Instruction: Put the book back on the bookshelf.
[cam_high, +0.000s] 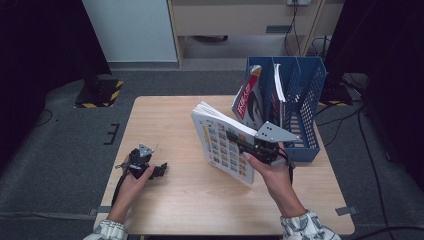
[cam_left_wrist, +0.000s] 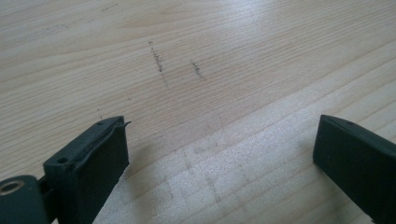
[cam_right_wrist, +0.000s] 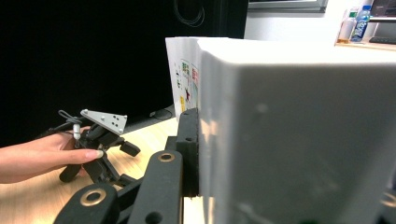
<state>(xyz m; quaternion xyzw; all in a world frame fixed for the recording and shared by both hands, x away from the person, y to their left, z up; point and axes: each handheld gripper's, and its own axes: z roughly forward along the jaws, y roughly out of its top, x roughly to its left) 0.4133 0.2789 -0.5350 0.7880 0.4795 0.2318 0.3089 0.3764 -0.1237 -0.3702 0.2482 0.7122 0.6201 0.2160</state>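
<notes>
High view: the right gripper clamps its jaws on a thick white book, holding it upright and tilted above the wooden table, just beside the blue file rack where a magazine stands. The left gripper rests near the table's left edge, jaws spread wide with nothing between them.
</notes>
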